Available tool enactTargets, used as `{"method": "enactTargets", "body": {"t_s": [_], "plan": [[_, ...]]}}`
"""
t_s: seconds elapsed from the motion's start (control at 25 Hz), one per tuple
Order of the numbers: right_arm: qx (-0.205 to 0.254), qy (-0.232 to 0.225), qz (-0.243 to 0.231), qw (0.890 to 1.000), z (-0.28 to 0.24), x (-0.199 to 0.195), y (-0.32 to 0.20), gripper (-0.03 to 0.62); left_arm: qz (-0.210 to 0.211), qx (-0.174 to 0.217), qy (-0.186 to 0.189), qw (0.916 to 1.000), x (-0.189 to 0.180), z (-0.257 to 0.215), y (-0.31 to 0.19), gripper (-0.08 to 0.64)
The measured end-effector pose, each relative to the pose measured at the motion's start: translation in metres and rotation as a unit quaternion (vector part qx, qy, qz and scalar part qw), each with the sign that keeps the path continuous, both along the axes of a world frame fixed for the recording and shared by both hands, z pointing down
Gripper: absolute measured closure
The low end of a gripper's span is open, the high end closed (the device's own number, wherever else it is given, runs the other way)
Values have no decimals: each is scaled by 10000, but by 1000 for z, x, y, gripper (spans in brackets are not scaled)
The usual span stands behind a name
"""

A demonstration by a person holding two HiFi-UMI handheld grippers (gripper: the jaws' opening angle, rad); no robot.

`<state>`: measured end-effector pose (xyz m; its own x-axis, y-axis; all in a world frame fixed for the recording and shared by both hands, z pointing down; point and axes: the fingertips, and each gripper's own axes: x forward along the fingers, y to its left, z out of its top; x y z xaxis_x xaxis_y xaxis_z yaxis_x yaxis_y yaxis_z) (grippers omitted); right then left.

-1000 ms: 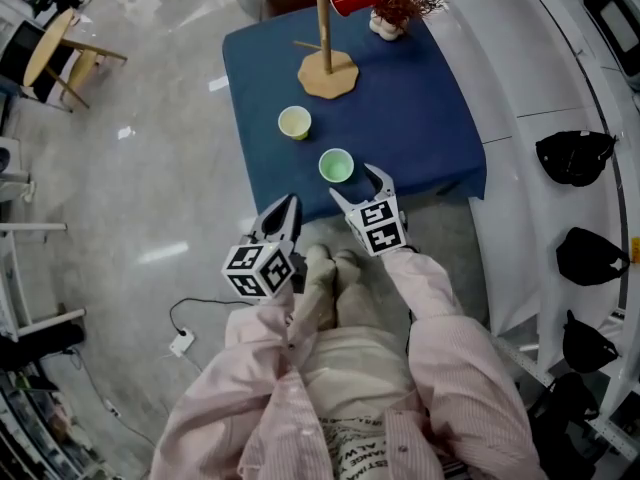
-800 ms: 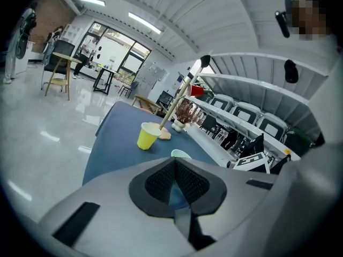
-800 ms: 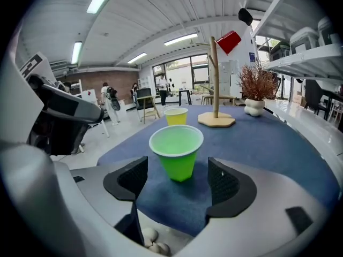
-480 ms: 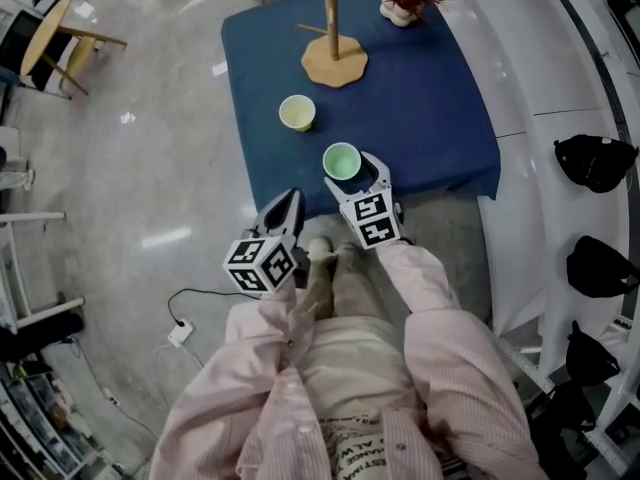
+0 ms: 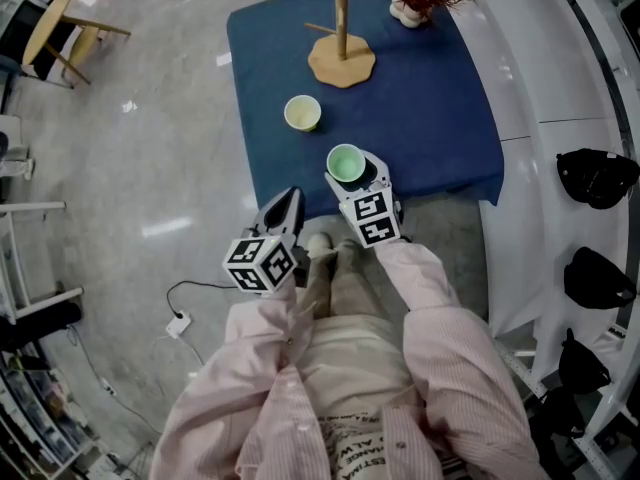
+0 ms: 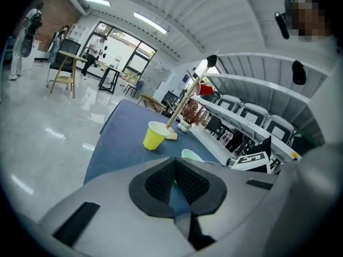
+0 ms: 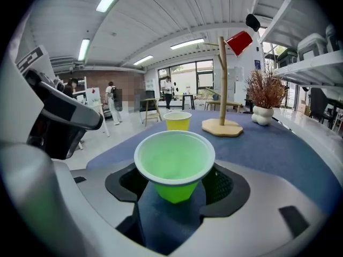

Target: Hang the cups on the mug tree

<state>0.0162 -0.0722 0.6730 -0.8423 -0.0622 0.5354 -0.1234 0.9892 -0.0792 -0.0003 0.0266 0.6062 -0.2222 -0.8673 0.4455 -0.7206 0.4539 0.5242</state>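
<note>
My right gripper [image 5: 356,176] has slid around the green cup [image 7: 174,159], jaws just closing but not yet pinching; my left gripper [image 5: 288,200] waits, jaws together, so lifting comes next

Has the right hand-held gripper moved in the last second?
Yes. The right hand-held gripper advanced along the blue tablecloth; the pale green plastic cup, previously outside its jaws, now stands between them. The jaws have just been closing.
</note>
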Motion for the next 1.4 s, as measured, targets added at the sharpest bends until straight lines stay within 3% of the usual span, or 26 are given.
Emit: {"method": "enactTargets", "body": {"t_s": [0.4, 0.72, 0.88, 1.2, 1.4], "plan": [[-71, -163, 109, 9998, -31, 2, -7, 301, -120, 78, -48, 9999, 2, -21, 3, 561], [101, -292, 303, 9991, -60, -2, -27, 302, -282, 295, -243, 9989, -12, -46, 5, 561], [-49, -232, 390, 9990, -71, 2, -30, 304, -358, 428, -365, 9978, -25, -60, 5, 561], [-190, -154, 838, 9962, -90, -9, -40, 305, -22, 602, -581, 9965, -59, -80, 2, 561], [-54, -23, 1423, 9898, -94, -26, -49, 305, 490, 659, -587, 9949, -93, -82, -3, 561]]}}
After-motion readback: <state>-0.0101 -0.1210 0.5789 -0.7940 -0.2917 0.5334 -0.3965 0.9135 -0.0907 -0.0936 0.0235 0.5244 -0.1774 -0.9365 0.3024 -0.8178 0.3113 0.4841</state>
